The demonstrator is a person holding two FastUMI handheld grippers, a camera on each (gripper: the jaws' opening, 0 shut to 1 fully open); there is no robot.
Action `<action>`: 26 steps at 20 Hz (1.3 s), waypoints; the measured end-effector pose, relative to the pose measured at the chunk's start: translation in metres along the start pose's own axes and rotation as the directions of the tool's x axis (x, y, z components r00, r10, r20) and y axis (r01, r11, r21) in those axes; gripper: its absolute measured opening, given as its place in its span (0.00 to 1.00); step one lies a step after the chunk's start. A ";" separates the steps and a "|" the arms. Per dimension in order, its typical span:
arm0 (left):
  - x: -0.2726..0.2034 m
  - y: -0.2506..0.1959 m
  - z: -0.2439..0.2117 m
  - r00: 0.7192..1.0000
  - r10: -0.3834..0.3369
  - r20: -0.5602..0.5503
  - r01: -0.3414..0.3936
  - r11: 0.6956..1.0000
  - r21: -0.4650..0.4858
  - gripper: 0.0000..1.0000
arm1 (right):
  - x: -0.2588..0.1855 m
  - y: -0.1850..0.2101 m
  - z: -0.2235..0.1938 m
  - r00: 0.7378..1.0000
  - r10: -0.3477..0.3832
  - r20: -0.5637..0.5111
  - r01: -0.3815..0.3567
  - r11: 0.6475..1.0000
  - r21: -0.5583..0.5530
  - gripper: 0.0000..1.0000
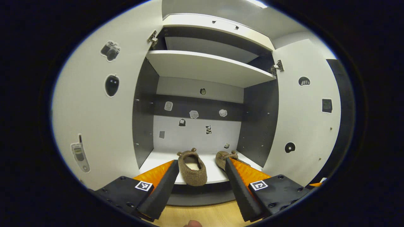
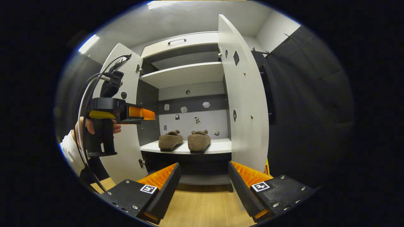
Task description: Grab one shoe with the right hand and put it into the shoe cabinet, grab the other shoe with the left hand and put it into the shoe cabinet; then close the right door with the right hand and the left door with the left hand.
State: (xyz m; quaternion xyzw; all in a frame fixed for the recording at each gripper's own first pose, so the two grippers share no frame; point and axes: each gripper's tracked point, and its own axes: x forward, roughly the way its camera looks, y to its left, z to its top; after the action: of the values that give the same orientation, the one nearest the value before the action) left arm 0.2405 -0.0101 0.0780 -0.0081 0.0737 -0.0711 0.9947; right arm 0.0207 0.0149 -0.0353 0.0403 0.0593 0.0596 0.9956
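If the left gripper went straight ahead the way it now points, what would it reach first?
Most likely the left slipper on the cabinet's lower shelf, which lies between the open fingers of the left gripper. Depth is hard to judge.

brown fuzzy slippers (image 2: 184, 141); white cabinet (image 2: 186, 74) shelves, dark grey side walls; white doors (image 1: 98, 119) dotted with black-and-grey stickers; pale wood floor (image 2: 205, 208).

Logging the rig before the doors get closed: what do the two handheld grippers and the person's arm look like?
Each gripper, left and right, has two long wedge fingers on black screwed blocks carrying square black-and-white markers. Seen from the right gripper view, the left gripper has a black pistol handle, looping cables, and a white sleeve.
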 end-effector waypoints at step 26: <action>-0.175 0.028 -0.129 0.973 0.218 0.077 -0.221 0.975 0.033 0.96 | -0.016 -0.012 0.016 0.997 0.074 0.038 -0.077 0.995 0.069 0.92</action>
State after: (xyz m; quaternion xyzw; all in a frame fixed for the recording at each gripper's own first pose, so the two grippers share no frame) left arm 0.0537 0.0419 -0.0246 0.0182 0.0362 0.0383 0.9984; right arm 0.0085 0.0003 -0.0189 0.0786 0.0422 0.0942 0.9915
